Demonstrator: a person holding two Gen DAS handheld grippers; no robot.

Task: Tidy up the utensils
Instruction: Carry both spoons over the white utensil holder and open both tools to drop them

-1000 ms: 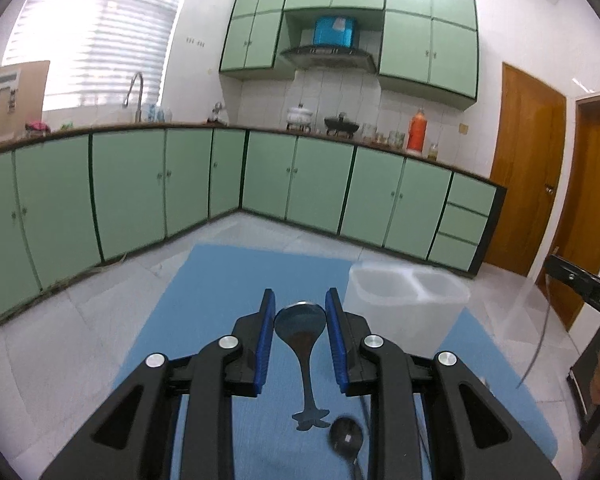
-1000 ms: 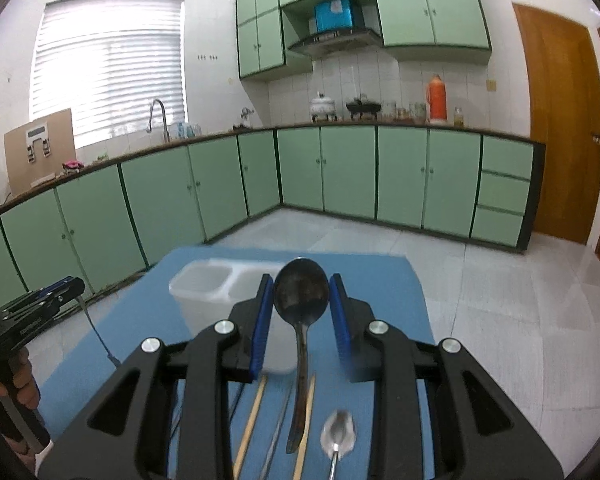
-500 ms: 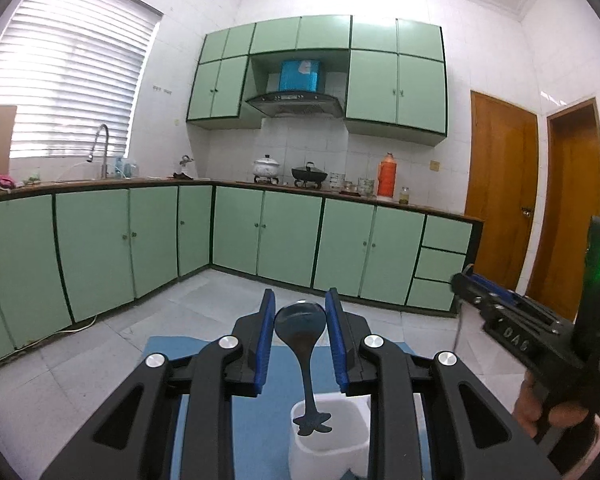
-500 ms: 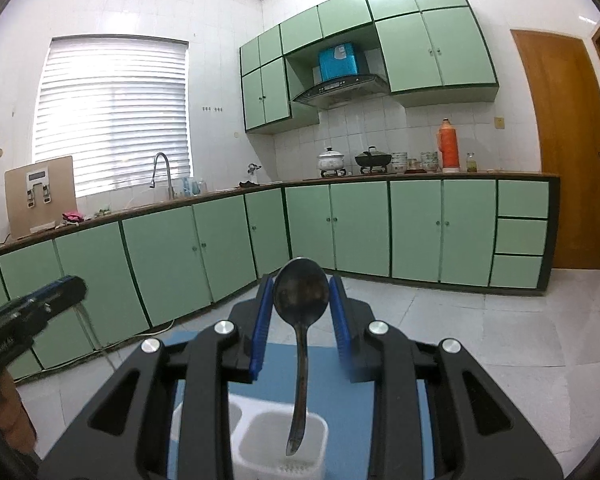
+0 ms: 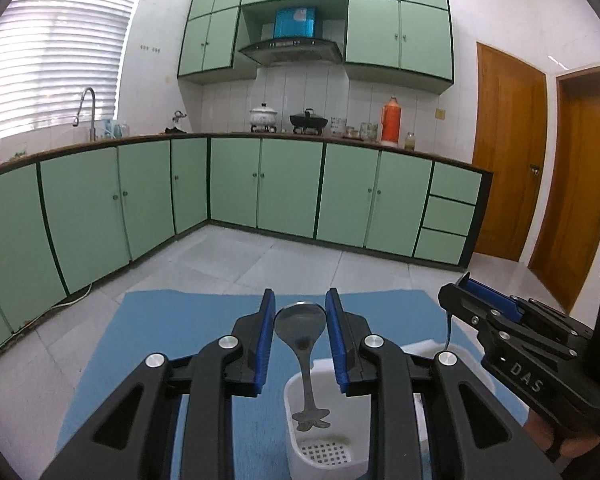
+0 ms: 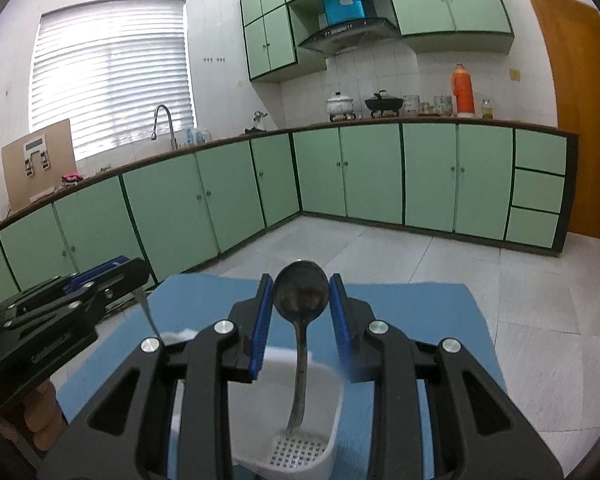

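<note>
My left gripper (image 5: 300, 312) is shut on the bowl of a steel spoon (image 5: 302, 340) whose flat, shaped handle end hangs down inside the left compartment of a white utensil holder (image 5: 300, 448). My right gripper (image 6: 300, 296) is shut on the bowl of a darker spoon (image 6: 300, 296); its handle points down into the right compartment of the same white holder (image 6: 328, 432), close to the perforated bottom. Each gripper shows in the other's view: the right gripper (image 5: 480, 300) at the right edge, the left gripper (image 6: 112, 272) at the left edge.
The holder stands on a blue mat (image 5: 172, 328) over a pale surface. A person's fingers (image 6: 40, 416) grip the left tool's handle. Green kitchen cabinets (image 5: 284, 188), a sink tap and wooden doors (image 5: 508, 152) lie far behind.
Both grippers moved forward from over the loose utensils on the mat to the white holder and came down. Both spoon handles, above the holder half a second ago, now hang inside its compartments.
</note>
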